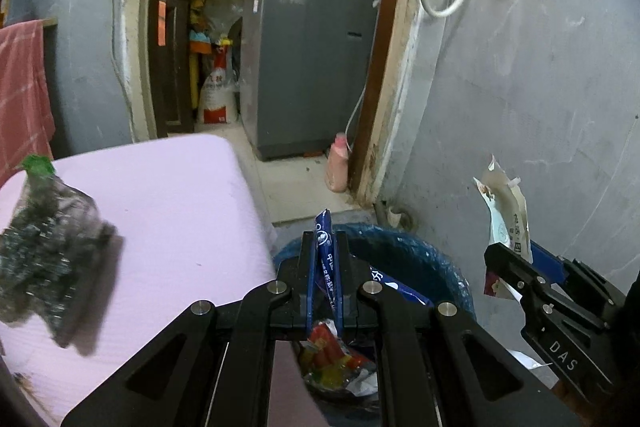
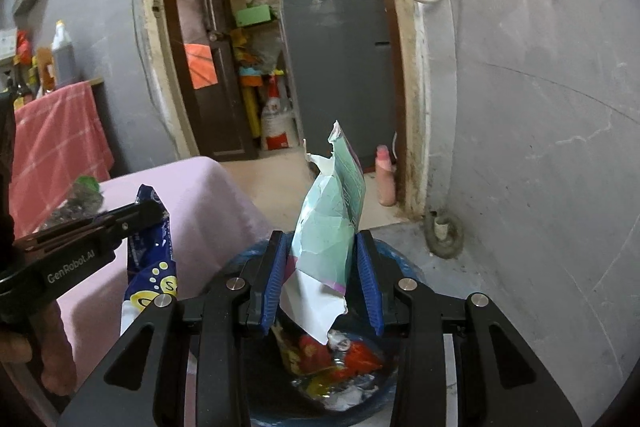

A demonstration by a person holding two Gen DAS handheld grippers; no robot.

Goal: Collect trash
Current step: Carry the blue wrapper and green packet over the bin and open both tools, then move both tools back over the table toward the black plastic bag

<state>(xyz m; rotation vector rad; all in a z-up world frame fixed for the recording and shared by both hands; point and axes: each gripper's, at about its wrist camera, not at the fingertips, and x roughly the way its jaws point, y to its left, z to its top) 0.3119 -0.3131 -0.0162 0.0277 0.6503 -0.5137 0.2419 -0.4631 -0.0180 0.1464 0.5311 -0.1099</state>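
Below, blue-lined trash bin (image 2: pixel 404 263) beside pink bed (image 1: pixel 168 211), holding red and yellow wrappers (image 2: pixel 336 355) and white scraps. Above its rim: blue wrapper (image 1: pixel 326 259) pinched in nearly closed left tongs (image 1: pixel 325 239); torn pale-green packet (image 2: pixel 328 227) clamped upright in partly spread right tongs (image 2: pixel 322 243). On bed, crumpled clear bag (image 1: pixel 44 239).

Dim, bluish indoor light; brighter through the doorway; fisheye bends edges; slight motion blur.
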